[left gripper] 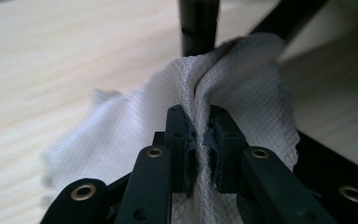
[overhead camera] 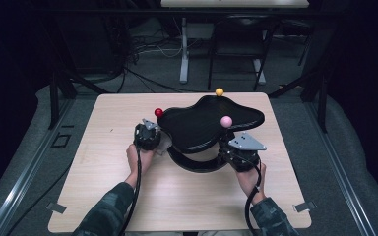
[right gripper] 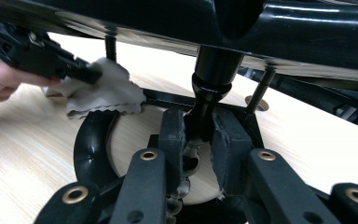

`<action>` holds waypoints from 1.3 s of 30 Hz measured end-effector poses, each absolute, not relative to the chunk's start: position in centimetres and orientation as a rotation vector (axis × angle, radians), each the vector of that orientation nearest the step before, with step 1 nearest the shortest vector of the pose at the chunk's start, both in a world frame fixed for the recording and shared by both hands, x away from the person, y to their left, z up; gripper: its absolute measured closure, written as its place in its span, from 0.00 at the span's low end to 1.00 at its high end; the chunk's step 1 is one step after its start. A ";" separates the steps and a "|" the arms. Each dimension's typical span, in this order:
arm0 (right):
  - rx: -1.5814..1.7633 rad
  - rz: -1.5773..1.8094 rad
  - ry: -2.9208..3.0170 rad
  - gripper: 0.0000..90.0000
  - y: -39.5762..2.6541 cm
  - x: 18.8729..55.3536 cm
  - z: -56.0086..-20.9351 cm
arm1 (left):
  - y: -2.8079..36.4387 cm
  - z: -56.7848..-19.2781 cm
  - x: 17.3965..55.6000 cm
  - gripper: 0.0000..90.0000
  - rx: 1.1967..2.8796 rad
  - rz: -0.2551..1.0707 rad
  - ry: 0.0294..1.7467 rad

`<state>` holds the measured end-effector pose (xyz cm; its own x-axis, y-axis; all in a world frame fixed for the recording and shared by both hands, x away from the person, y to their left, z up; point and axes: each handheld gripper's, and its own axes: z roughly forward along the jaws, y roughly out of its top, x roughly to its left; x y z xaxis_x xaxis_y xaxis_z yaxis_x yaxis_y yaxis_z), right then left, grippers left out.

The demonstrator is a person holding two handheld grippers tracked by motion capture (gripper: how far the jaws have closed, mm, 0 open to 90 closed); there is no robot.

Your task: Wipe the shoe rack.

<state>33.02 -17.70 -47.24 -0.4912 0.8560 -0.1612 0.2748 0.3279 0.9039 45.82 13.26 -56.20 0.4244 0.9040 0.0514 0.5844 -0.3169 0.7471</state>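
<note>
A glossy black stand with a wavy top (overhead camera: pixel 211 120) and a curved base ring (overhead camera: pixel 197 164) rests on the wooden table (overhead camera: pixel 128 196). My left gripper (overhead camera: pixel 161 143) sits at the stand's left side, shut on a white cloth (overhead camera: pixel 164 146). In the left gripper view the cloth (left gripper: pixel 242 93) is pinched into a fold between the pads of my left gripper (left gripper: pixel 200 135). My right gripper (overhead camera: pixel 225 148) is at the stand's right front. In the right gripper view that gripper (right gripper: pixel 198 135) is shut on the black post (right gripper: pixel 214 70) under the top. The cloth (right gripper: pixel 107 91) lies against the base ring (right gripper: pixel 88 144).
Small balls sit around the top's edge: red (overhead camera: pixel 158 112), yellow (overhead camera: pixel 219 92), pink (overhead camera: pixel 226 121). A thin black rod (left gripper: pixel 198 23) stands just beyond the cloth. Table legs and cables (overhead camera: pixel 184 54) lie on the floor behind the table.
</note>
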 end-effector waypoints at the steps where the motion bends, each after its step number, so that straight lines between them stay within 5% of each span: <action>1: 0.992 1.144 1.945 0.83 -17.7 33.0 -47.2 | 13.2 -56.4 45.9 0.88 2.036 0.614 1.258; 39: 0.992 1.140 1.967 0.83 -17.7 33.0 -47.1 | 21.1 -49.5 37.6 0.87 1.997 0.555 1.151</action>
